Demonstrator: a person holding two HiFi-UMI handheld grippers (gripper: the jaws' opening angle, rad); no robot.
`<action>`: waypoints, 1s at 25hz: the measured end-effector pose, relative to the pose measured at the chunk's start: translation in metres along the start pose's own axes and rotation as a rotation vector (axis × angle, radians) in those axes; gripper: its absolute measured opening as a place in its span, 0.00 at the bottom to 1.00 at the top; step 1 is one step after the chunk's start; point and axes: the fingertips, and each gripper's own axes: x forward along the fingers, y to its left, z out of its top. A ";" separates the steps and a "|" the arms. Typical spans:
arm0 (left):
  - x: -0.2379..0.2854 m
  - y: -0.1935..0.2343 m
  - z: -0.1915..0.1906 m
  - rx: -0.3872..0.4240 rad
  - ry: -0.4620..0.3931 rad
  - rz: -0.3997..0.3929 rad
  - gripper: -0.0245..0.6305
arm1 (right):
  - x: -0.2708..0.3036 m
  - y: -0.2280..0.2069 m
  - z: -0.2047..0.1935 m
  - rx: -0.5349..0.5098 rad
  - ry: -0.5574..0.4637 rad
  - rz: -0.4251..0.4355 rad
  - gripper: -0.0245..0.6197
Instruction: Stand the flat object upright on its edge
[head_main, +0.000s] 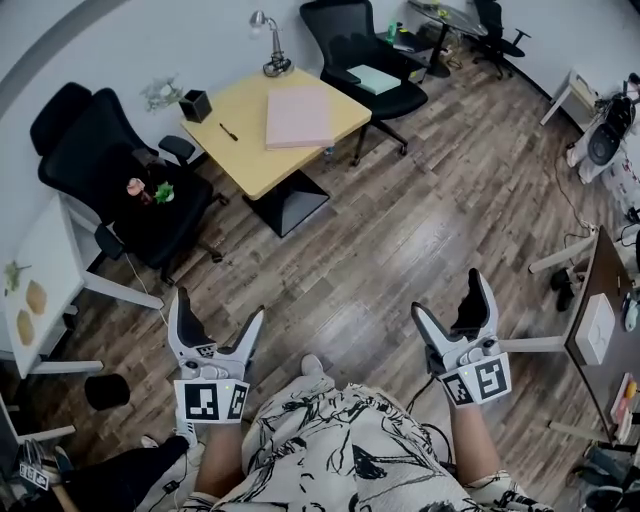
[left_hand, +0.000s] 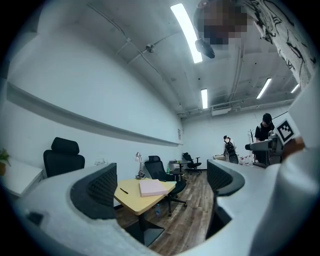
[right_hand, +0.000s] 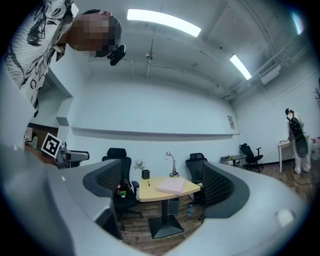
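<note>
A flat pink book (head_main: 298, 117) lies on the yellow table (head_main: 245, 150) across the room; it also shows in the left gripper view (left_hand: 153, 187) and the right gripper view (right_hand: 171, 186). My left gripper (head_main: 214, 312) is held low at the left, far from the table, open with nothing between its jaws. My right gripper (head_main: 453, 297) is at the right, also open and empty. Both point toward the table over the wooden floor.
Black office chairs stand left (head_main: 110, 170) and behind (head_main: 365, 60) the table. A desk lamp (head_main: 270, 45), a black pen cup (head_main: 196, 104) and a pen (head_main: 228, 131) are on the table. A white desk (head_main: 40, 290) is at the left, a dark desk (head_main: 600, 320) at the right.
</note>
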 end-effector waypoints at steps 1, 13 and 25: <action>0.005 0.005 -0.001 -0.001 0.002 -0.005 0.88 | 0.007 0.001 0.000 -0.003 0.000 -0.005 0.82; 0.060 0.042 -0.017 -0.069 0.023 -0.027 0.88 | 0.069 -0.010 -0.013 0.008 0.014 -0.023 0.82; 0.169 0.060 -0.029 -0.080 0.050 0.019 0.88 | 0.180 -0.082 -0.021 0.033 0.009 0.024 0.82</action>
